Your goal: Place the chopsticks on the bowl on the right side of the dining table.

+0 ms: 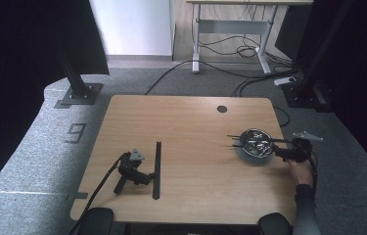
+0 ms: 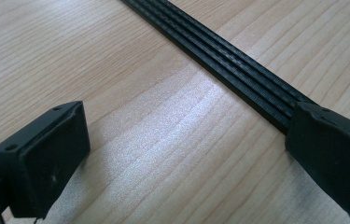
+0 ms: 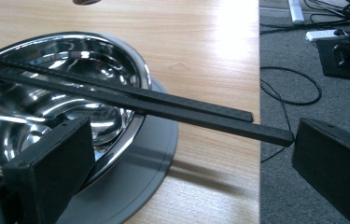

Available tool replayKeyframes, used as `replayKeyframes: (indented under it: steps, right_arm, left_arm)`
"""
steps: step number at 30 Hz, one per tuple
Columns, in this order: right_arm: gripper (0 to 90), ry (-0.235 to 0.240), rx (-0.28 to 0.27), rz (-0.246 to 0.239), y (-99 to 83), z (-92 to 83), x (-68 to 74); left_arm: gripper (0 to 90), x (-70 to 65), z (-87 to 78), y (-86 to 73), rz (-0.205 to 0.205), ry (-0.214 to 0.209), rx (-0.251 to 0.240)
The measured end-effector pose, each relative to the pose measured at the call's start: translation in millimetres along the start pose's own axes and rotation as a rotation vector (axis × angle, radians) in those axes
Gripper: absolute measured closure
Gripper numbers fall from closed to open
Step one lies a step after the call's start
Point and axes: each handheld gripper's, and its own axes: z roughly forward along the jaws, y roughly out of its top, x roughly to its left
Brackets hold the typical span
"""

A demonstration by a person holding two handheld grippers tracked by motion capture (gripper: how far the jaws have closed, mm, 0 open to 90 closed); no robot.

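Note:
A shiny metal bowl (image 1: 253, 144) sits on a grey plate (image 3: 159, 151) near the table's right edge. Two thin black sticks (image 3: 172, 106) lie across the bowl (image 3: 141, 70), and their ends poke out over the table edge. A hand holds my right gripper (image 1: 279, 149) at the bowl's right side. Its jaws are open, with the stick ends between them (image 3: 191, 172) untouched. A long ridged black strip (image 1: 157, 169) lies on the table at front left. My left gripper (image 1: 147, 176) rests on the table beside it, open (image 2: 186, 158); one jaw overlaps the strip (image 2: 219, 58).
The wooden table (image 1: 186, 122) has a round cable hole (image 1: 221, 108) at the back right. Beyond its right edge the floor carries cables (image 3: 289, 86) and a power strip (image 1: 285, 81). Black stand bases (image 1: 79, 93) flank the table, and a desk frame (image 1: 230, 29) stands behind.

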Motion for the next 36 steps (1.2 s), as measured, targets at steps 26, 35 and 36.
replayKeyframes:
  steps: [26,35,36]
  right_arm:
    - [0.7,-0.01,0.021,-0.071,2.4,-0.5,15.1]
    - [30.7,0.026,0.031,-0.121,13.7,-3.7,39.5]
    - [35.8,0.037,0.035,-0.121,14.3,-3.0,42.3]
  left_arm:
    - [0.0,0.0,0.0,0.0,0.0,0.0,0.0]
    - [0.0,0.0,0.0,0.0,0.0,0.0,0.0]
    - [0.0,0.0,0.0,0.0,0.0,0.0,0.0]
